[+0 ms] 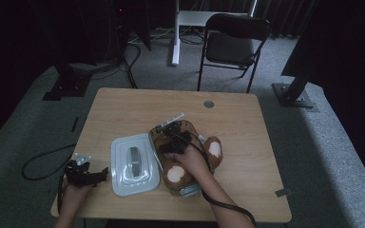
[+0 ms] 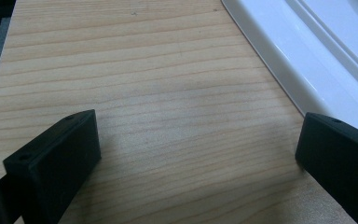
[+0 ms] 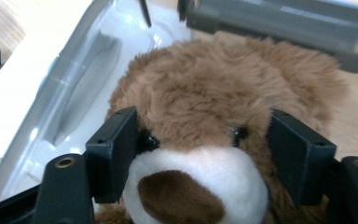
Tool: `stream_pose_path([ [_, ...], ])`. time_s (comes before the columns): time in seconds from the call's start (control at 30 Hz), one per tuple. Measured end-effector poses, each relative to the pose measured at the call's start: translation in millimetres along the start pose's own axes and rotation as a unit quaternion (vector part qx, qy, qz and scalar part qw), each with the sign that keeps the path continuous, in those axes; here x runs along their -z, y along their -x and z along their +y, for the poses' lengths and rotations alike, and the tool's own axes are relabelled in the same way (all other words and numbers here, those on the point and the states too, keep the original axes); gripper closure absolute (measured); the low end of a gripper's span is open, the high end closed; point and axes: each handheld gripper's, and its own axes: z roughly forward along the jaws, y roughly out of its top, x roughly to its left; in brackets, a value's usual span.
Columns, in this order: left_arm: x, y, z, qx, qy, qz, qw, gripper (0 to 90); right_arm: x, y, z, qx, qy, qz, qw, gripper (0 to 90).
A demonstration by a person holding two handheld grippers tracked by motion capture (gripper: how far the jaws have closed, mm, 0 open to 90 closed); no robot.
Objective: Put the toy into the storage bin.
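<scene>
Right gripper (image 3: 200, 154): jaws astride the bear (image 3: 214, 107) head, centre frame; pads at its cheeks, contact unclear.
Left gripper (image 2: 200, 154): jaws apart over bare table (image 2: 144, 93), lid (image 2: 317, 51) upper right.

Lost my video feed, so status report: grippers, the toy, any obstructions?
Left gripper open, idle on table. Right gripper astride teddy bear's head in clear box; grip unconfirmed. White lid lies alongside.

- Pale wooden table (image 2: 168, 116) with fine grain running across.
- Left gripper (image 2: 198, 154) low over the table, its two black jaws wide apart, bare wood between them.
- White plastic lid (image 2: 317, 60) on the table, its rim just beside one jaw.
</scene>
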Motion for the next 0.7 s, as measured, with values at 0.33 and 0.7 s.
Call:
stream_pose_path([
  [0.33, 0.1, -0.1, 0.0, -0.001, -0.001, 0.0, 1.0, 0.5, 45.5, -2.7, 4.7, -0.009, 0.073, 0.035, 0.9967, 28.4],
  [0.7, 0.1, -0.1, 0.0, -0.001, -0.001, 0.0, 1.0, 0.5, 97.2, 9.5, -10.0, -0.023, 0.132, 0.078, 0.9879, 28.4],
])
